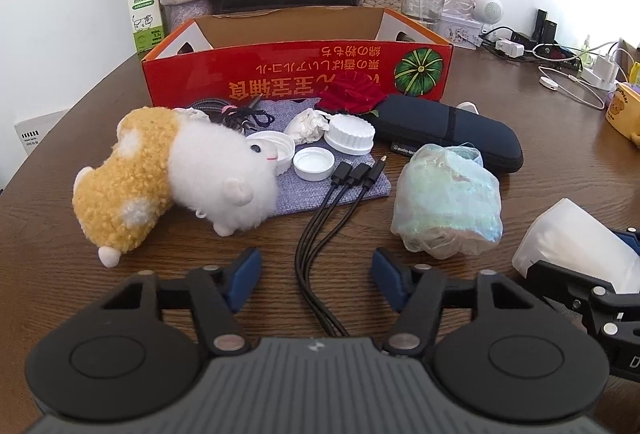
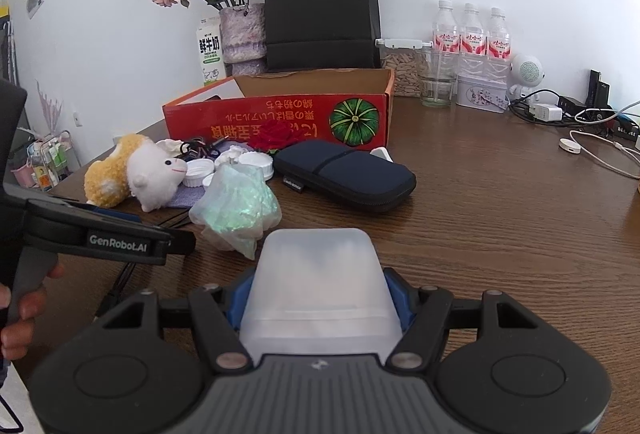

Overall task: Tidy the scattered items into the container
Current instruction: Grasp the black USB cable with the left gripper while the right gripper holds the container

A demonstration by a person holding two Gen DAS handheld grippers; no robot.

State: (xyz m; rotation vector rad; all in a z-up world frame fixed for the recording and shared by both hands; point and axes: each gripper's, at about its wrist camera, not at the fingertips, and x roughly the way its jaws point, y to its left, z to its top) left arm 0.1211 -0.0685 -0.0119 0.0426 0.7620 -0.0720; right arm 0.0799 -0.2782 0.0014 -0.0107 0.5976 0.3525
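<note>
Gripping a frosted tub (image 2: 320, 282), the right gripper (image 2: 318, 298) may lose it: slick sides; left gripper (image 1: 316, 270) gapes empty astride the cables (image 1: 320, 234), box (image 1: 296, 69) beyond the clutter

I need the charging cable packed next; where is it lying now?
In the left wrist view the black cable runs up the table between the open left claw fingers, its plugs on the grey cloth beside the plush toy.

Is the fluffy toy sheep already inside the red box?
No, the toy sheep lies on the table in front of the red box.
</note>
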